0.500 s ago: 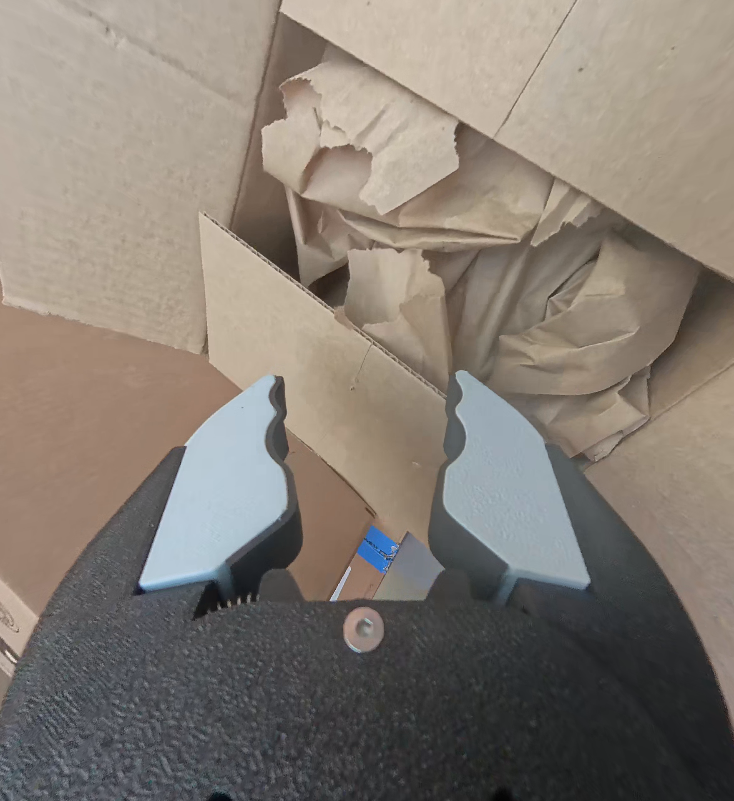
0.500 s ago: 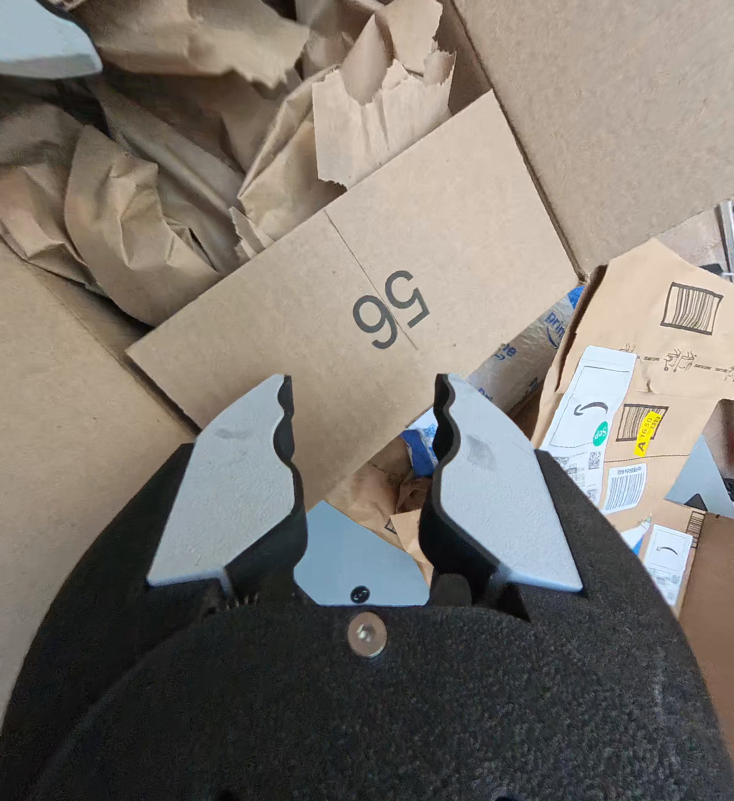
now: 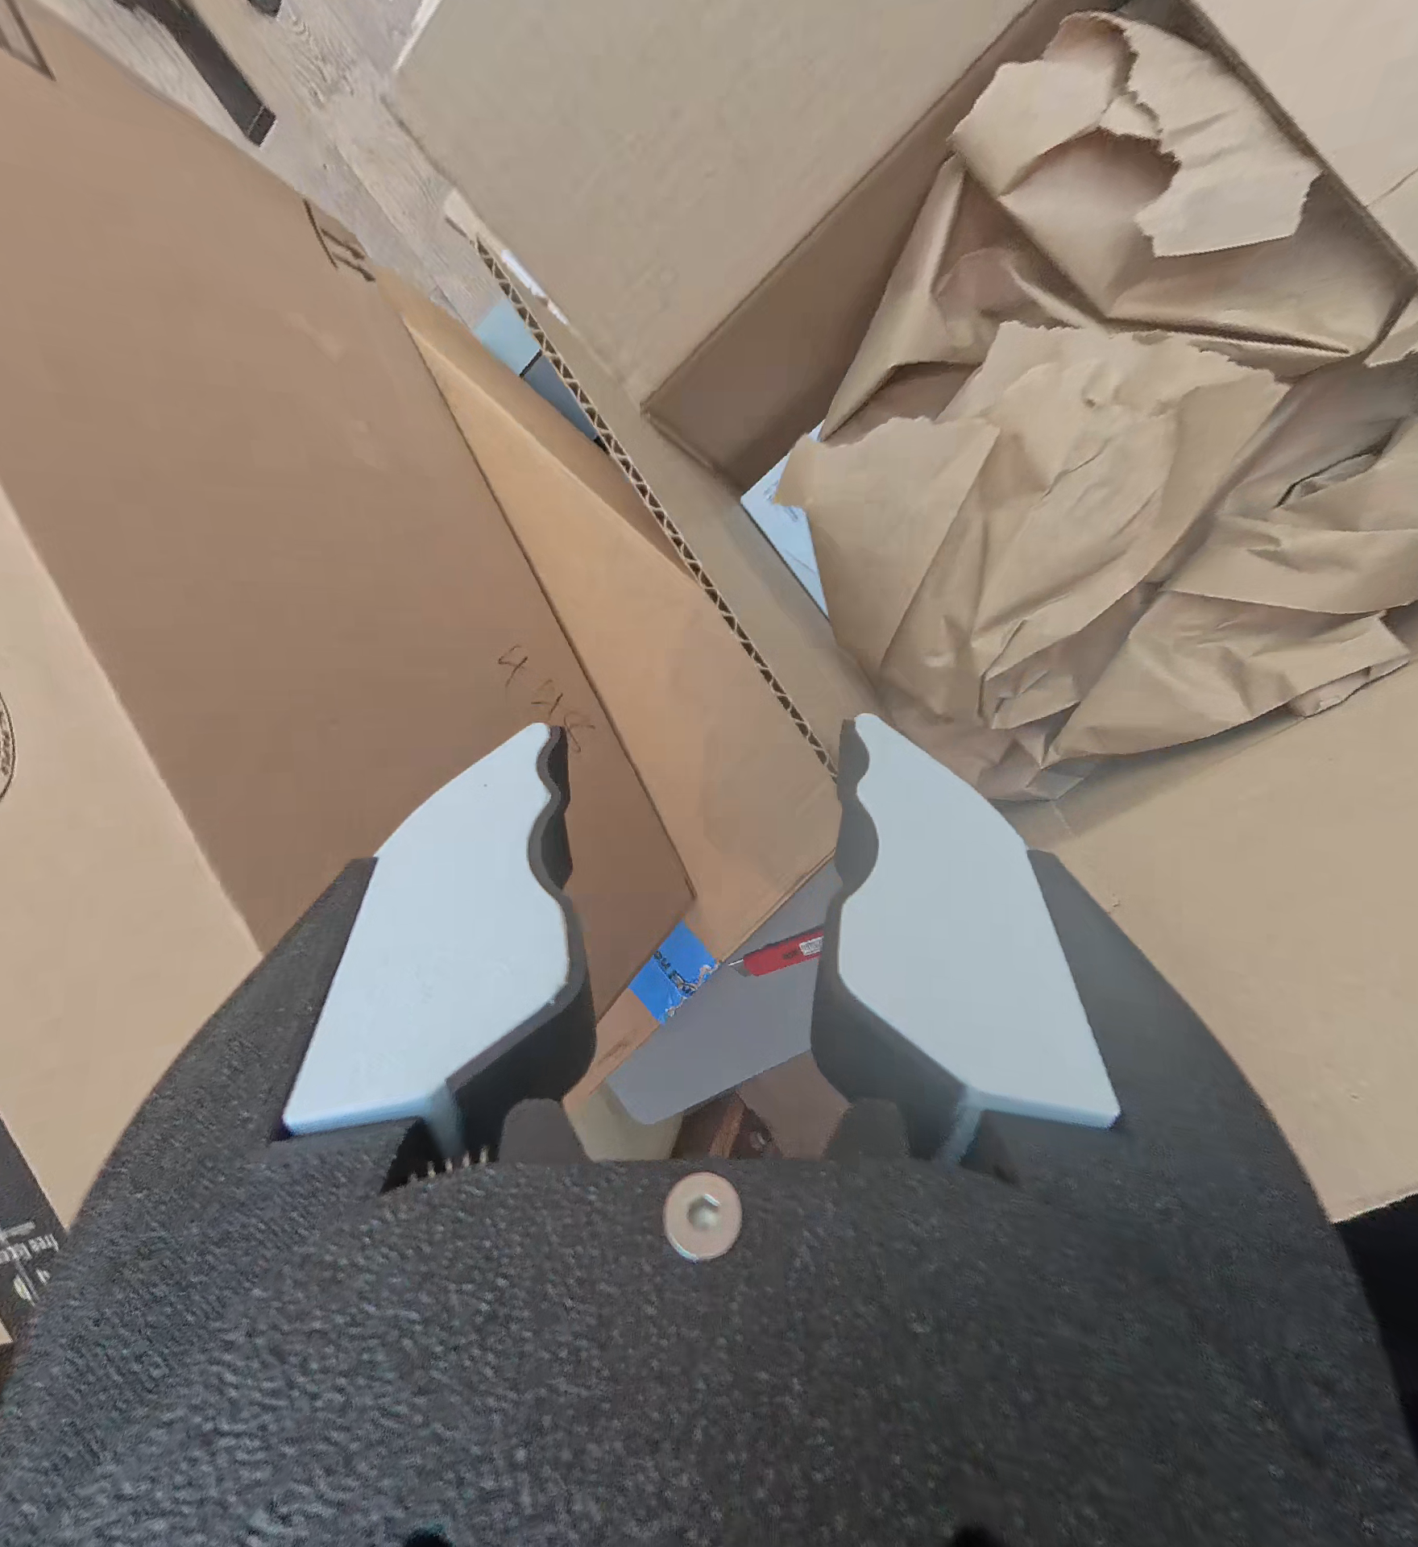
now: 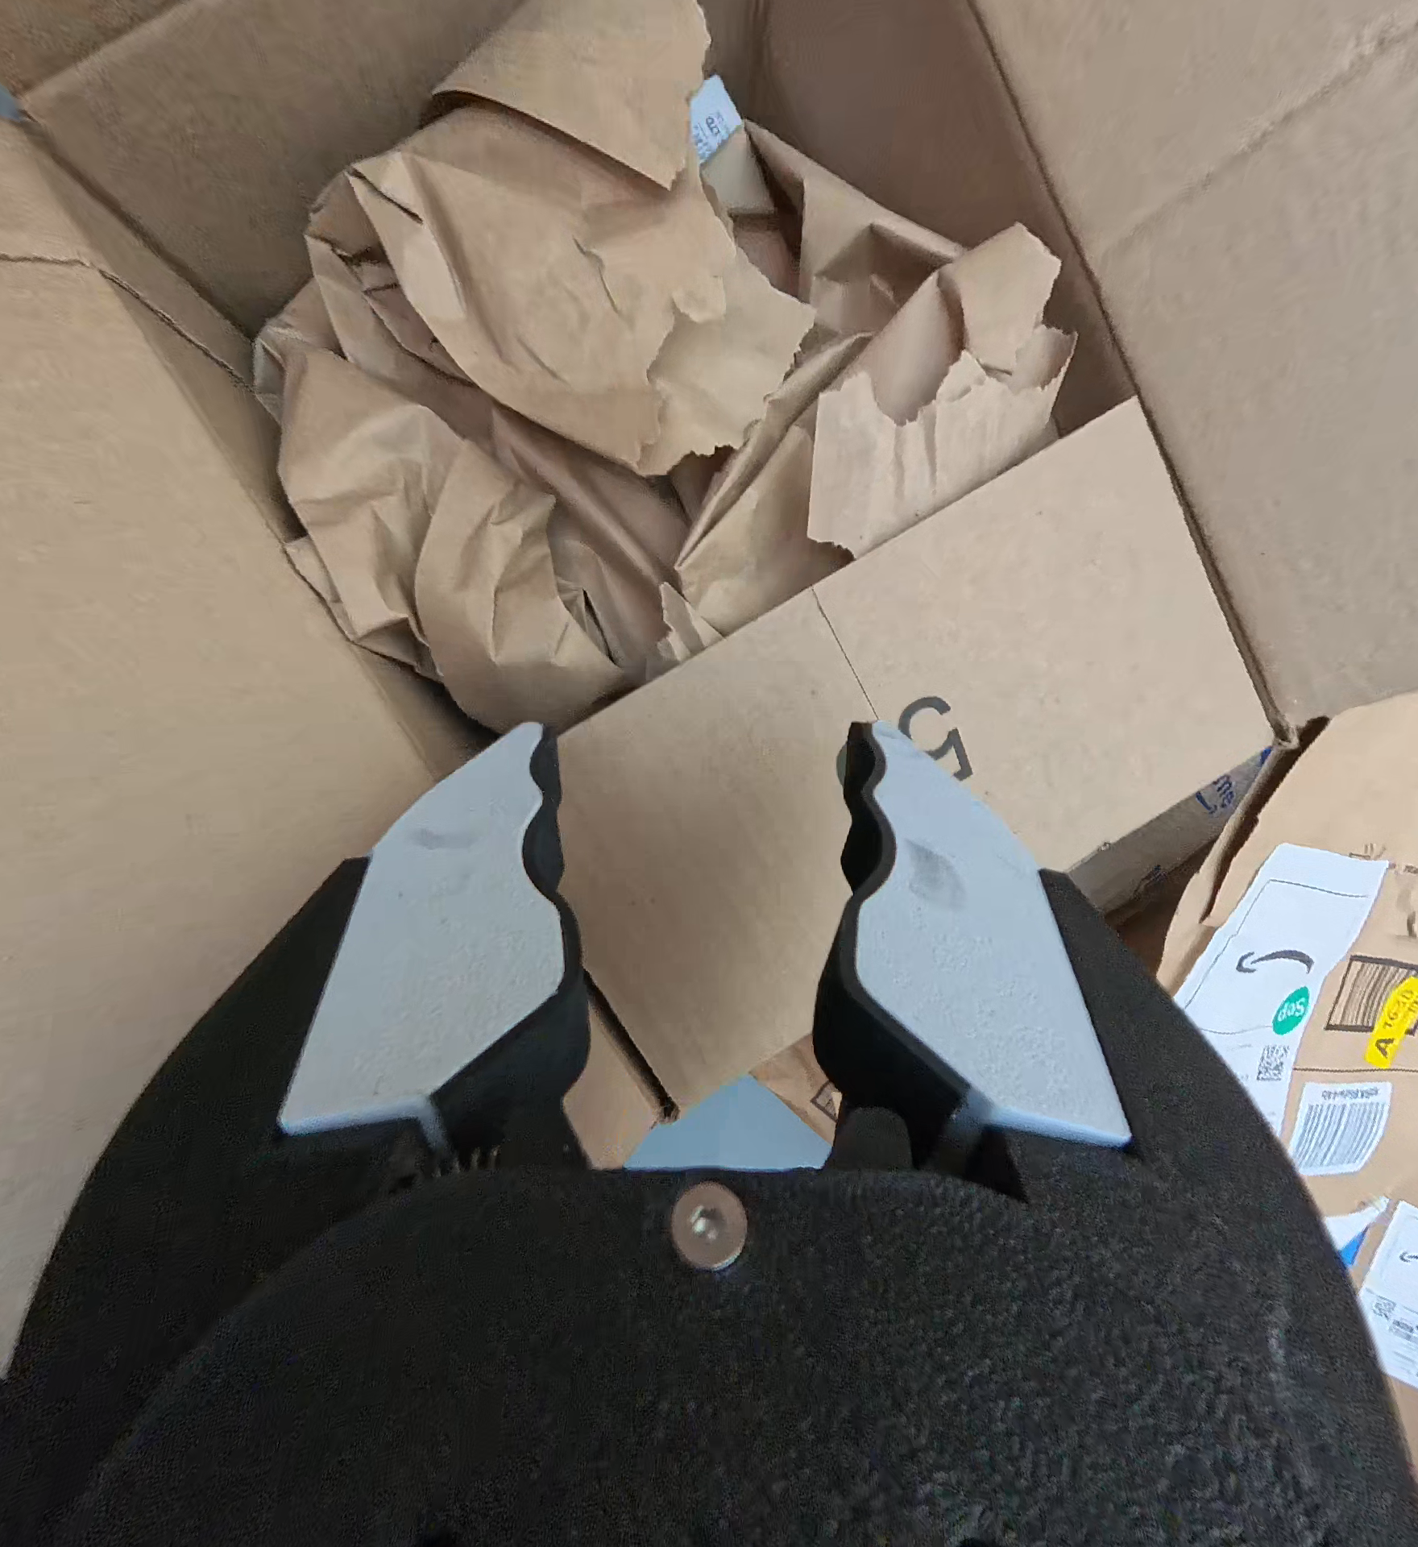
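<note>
My pale grey-blue fingers [image 3: 454, 929] sit in black textured housing above plain tan corrugated cardboard box flaps [image 4: 1024, 636], crumpled light-brown packing paper [image 4: 521, 402], bright blue tape [image 3: 672, 971] and a red cutter [image 3: 781, 954].

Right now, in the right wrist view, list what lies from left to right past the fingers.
Box flap → crumpled paper → printed flap → paper mailer with labels.

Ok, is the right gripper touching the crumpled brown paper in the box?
Apart. In the right wrist view the open right gripper sits over the box flap, with the crumpled brown paper beyond its tips.
</note>
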### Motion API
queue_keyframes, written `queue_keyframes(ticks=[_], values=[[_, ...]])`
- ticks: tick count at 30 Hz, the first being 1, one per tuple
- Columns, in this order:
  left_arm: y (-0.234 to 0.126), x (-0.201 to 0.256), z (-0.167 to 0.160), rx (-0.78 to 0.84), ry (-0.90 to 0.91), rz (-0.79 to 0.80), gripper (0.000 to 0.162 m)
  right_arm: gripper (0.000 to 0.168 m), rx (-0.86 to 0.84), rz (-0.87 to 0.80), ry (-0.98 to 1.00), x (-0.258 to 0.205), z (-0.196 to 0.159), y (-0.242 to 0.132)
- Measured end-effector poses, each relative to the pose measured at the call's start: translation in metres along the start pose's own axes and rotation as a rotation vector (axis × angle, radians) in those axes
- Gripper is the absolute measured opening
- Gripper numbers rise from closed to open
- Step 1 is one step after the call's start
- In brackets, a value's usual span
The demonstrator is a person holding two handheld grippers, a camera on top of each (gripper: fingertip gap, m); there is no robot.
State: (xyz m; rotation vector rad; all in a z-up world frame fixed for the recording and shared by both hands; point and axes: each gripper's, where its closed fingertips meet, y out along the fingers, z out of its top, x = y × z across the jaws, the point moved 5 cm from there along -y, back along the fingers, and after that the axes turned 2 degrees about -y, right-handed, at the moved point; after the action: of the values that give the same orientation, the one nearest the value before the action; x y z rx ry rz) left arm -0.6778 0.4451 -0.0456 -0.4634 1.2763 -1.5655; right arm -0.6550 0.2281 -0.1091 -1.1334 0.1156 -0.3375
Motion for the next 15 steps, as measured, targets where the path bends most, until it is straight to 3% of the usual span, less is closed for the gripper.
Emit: queue_keyframes(ticks=[1, 4, 8, 15], values=[[0.001, -0.004, -0.005, -0.009, -0.020, 0.006, 0.061, 0.066, -0.001, 0.016, -0.010, -0.003, 0.006, 0.003], [0.007, -0.012, -0.017, -0.016, -0.083, -0.013, 0.059, 0.072, -0.060, 0.017, -0.056, -0.011, 0.017, 0.017], [0.008, -0.017, -0.024, 0.008, -0.146, -0.062, 0.056, 0.078, -0.188, -0.100, -0.127, -0.010, 0.017, 0.038], [0.014, -0.027, -0.040, -0.019, -0.176, -0.048, 0.050, 0.082, -0.240, -0.226, -0.142, 0.003, 0.009, 0.015]])
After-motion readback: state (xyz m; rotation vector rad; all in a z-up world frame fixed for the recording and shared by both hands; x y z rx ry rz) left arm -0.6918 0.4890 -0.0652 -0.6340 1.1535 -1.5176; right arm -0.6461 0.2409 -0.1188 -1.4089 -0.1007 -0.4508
